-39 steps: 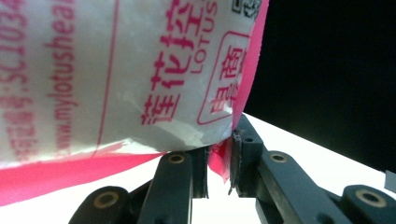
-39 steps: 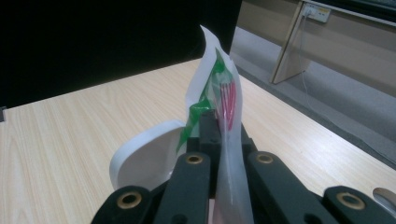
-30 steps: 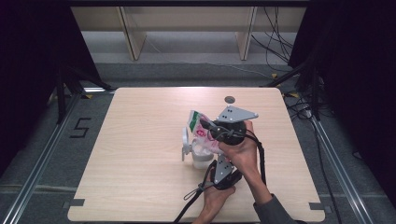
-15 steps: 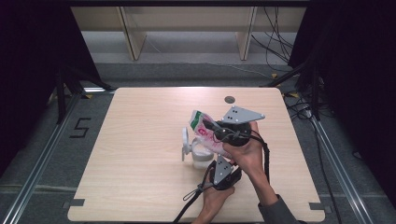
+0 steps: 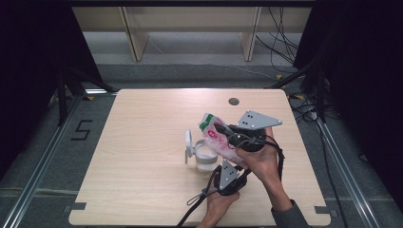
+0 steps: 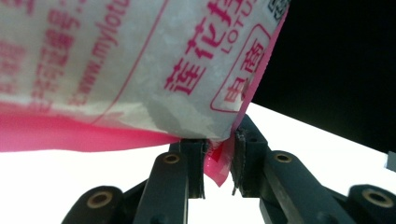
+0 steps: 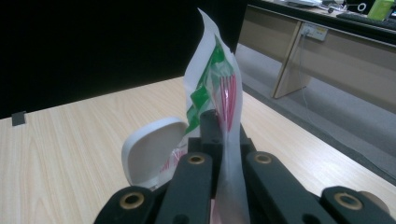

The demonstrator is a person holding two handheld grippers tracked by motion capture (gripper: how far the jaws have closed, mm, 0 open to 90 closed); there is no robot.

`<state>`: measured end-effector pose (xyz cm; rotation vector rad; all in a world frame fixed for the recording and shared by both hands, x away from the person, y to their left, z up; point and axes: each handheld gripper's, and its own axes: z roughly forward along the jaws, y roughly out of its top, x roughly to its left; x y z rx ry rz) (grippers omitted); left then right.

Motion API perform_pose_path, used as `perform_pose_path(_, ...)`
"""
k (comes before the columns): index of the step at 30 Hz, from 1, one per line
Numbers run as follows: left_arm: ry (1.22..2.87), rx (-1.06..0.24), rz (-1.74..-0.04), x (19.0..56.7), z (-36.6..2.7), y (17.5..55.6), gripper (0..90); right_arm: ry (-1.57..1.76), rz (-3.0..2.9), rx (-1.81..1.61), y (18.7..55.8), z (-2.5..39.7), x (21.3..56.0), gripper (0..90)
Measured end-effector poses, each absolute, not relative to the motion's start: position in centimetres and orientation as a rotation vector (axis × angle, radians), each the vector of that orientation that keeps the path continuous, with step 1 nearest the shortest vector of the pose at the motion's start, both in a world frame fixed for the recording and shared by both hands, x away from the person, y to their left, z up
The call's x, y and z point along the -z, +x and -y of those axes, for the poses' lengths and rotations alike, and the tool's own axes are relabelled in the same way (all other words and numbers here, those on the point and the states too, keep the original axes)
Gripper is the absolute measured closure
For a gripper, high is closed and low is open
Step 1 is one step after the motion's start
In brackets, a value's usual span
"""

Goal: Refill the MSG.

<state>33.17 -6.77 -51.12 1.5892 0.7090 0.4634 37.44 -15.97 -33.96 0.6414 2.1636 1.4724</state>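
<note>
Midway, both grippers' jaws clenched the pink-and-white printed plastic pouch (image 5: 216,137) above the open white lidded container (image 5: 202,154); pouring remained.

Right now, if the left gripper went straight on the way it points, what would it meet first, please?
The pink-and-white packet: its corner already sits between the left gripper jaws, the packet directly ahead.

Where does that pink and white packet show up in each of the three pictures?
High view: the packet sits right of the table's centre, held above a white open-lidded container.
Left gripper view: it fills the top, its pink corner between the left tongs.
Right gripper view: it stands upright at centre, pinched by the right tongs.
Shared landmark: the wooden table.
</note>
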Motion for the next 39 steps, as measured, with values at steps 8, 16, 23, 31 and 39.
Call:
perform_pose_path(8, 1.613, -0.463, -0.7, 51.3, 6.6, 33.2, 75.0, 0.663, -2.146, -1.55, 37.3, 17.4, 34.1, 90.0)
perform_pose_path(16, 1.644, -0.469, -0.709, 51.5, 6.2, 33.0, 73.7, 0.674, -2.113, -1.597, 37.2, 18.6, 34.1, 90.0)
perform_pose_path(23, 1.64, -0.474, -0.722, 51.5, 5.6, 33.0, 72.7, 0.683, -2.113, -1.648, 37.1, 19.0, 34.1, 90.0)
perform_pose_path(31, 1.629, -0.467, -0.728, 51.8, 5.0, 33.2, 69.7, 0.691, -2.09, -1.69, 37.4, 19.5, 34.3, 90.0)
perform_pose_path(39, 1.639, -0.459, -0.754, 51.8, 4.7, 33.1, 66.4, 0.782, -2.063, -1.764, 37.6, 20.3, 34.8, 90.0)
